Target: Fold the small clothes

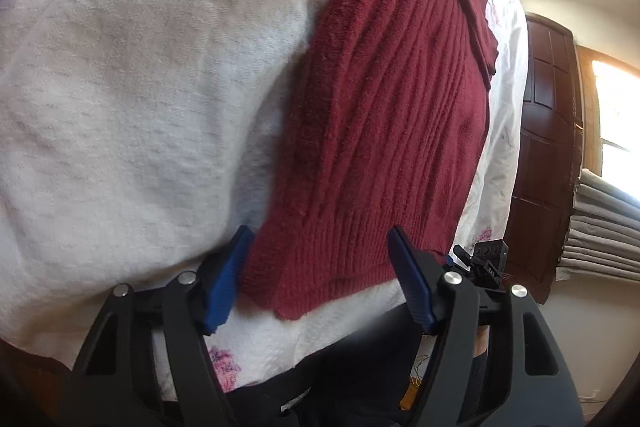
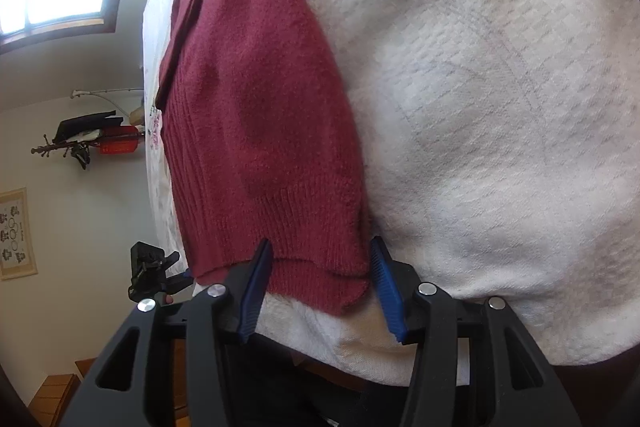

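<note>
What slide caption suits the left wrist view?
Open left gripper poised at the hem of a dark red ribbed sweater on a white bedspread.

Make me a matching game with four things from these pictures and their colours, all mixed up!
Things:
1. ribbed knitted sweater
2. textured bed cover
3. panelled wooden door
4. pads on the left tool's fingers

Colours:
A. blue
B. dark brown
C. dark red
D. white

Pairs: 1-C, 2-D, 3-B, 4-A
</note>
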`<state>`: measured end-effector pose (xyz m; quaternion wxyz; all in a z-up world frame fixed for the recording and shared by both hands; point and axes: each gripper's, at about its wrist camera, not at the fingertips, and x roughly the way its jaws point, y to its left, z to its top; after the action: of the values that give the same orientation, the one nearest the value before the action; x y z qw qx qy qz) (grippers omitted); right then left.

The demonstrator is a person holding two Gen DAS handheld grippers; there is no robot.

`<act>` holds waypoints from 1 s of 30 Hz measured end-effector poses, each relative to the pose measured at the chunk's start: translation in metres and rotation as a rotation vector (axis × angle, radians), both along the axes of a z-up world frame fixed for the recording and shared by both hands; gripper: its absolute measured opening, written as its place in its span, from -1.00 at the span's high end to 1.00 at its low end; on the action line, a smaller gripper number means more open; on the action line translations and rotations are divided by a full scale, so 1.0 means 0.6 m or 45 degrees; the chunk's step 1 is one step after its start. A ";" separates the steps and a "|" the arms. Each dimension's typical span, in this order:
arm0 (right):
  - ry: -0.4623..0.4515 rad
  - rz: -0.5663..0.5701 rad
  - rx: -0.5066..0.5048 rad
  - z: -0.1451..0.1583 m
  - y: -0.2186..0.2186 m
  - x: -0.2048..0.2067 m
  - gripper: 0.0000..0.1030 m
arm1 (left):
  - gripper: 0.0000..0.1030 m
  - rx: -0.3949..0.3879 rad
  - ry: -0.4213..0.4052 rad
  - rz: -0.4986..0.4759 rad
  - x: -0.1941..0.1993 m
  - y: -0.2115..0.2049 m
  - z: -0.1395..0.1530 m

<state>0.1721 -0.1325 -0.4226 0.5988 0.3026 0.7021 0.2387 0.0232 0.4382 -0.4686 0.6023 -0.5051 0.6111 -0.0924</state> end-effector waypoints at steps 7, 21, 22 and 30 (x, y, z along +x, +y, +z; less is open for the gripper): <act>0.009 0.002 -0.006 -0.007 -0.001 0.004 0.68 | 0.75 -0.024 0.032 -0.001 -0.012 0.004 -0.009; -0.121 -0.100 0.235 0.091 -0.015 0.019 0.88 | 0.91 -0.311 -0.219 0.296 -0.048 0.045 0.068; -0.132 -0.111 0.257 0.100 -0.015 0.024 0.88 | 0.91 -0.332 -0.243 0.314 -0.044 0.048 0.077; -0.221 -0.214 0.353 0.160 -0.017 0.115 0.88 | 0.91 -0.443 -0.374 0.468 0.031 0.087 0.130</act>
<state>0.2414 -0.1425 -0.3265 0.6276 0.4181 0.5804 0.3073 0.0417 0.4907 -0.3907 0.5954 -0.6842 0.3906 -0.1573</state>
